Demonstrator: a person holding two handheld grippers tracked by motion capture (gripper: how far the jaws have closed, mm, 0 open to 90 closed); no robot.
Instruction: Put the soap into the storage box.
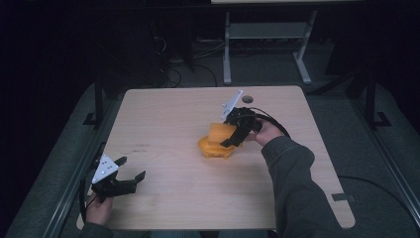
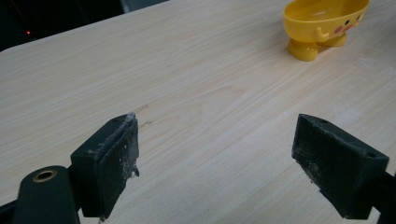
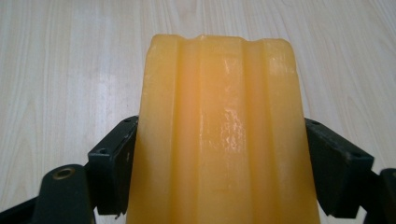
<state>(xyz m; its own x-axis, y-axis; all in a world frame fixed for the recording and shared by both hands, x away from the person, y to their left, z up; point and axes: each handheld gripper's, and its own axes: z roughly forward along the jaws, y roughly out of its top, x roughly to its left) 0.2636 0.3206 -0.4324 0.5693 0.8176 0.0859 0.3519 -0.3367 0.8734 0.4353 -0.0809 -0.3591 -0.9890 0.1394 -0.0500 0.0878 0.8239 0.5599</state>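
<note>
One wooden bench (image 1: 168, 124) is seen from above. Two black hand-held tools are counted: the left tool (image 1: 132, 168) at about seven o'clock on the bench, and the right tool (image 1: 232, 130) just past centre toward two o'clock. One yellow duck-faced bowl (image 1: 214, 148) is counted near the centre. One orange ridged block (image 1: 221, 133) is counted above that bowl. Two hands are seen, one on each tool. One white table frame (image 1: 267, 34) is seen on the floor at twelve o'clock.

Grey sleeve (image 1: 297, 173); black hand-held gripper (image 1: 130, 168) with grey triangular plate.
</note>
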